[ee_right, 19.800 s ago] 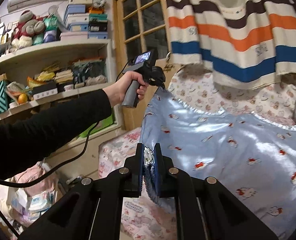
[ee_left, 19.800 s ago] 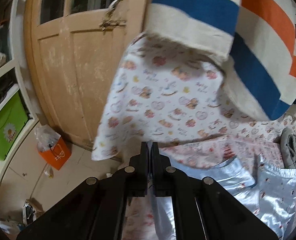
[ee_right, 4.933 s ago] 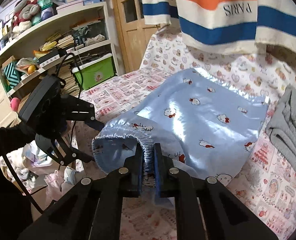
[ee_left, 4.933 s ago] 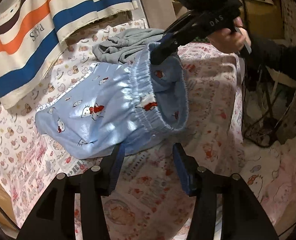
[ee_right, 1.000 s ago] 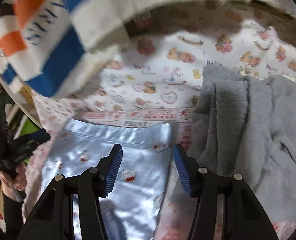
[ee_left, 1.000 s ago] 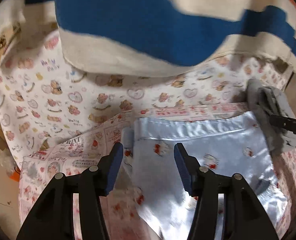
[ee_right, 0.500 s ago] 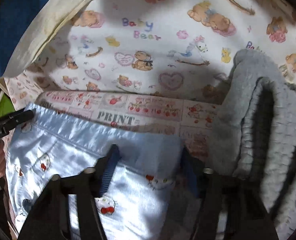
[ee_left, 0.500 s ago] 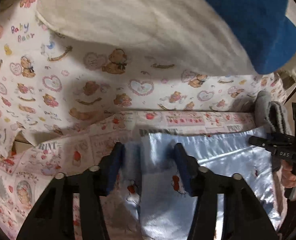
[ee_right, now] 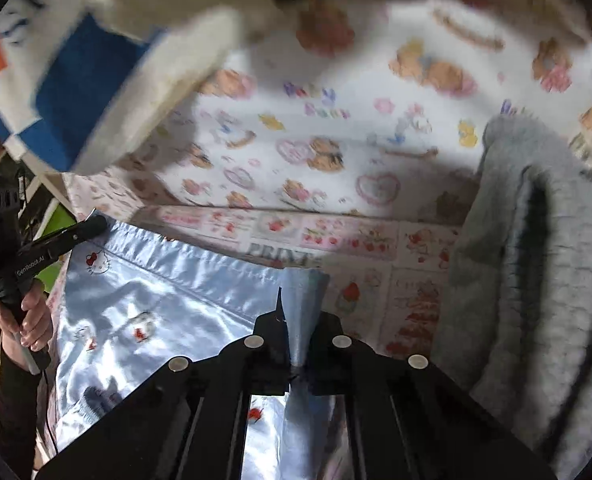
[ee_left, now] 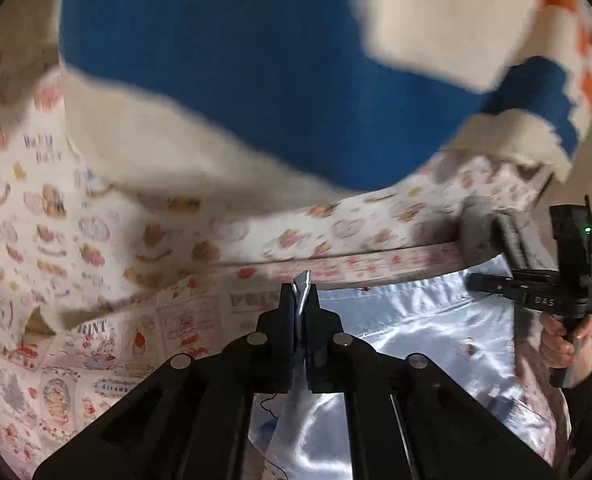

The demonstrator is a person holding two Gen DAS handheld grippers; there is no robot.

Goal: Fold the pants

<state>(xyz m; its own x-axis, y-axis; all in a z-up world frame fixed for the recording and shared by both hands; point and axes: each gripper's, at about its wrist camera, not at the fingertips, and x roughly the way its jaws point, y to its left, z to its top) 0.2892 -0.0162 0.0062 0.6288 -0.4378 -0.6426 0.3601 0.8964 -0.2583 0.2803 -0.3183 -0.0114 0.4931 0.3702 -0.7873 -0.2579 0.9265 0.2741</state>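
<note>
Both blurred; left tool (ee_left: 299, 304) just closed, pinching pants (ee_left: 416, 320) corner; right tool (ee_right: 300, 320) likewise, pinching far corner; striped cloth (ee_left: 256, 80) overhead cut off.

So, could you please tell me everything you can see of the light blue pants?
The light blue pants look like shiny satin printed with small red-bowed cat faces, with a stitched hem along the far edge. They lie mostly flat, lightly rippled, on the printed bed sheet, beside a grey garment on their right. The left tongs are shut on one far corner, the right tongs on the other; both have just closed, pinching the fabric up into small peaks.
</note>
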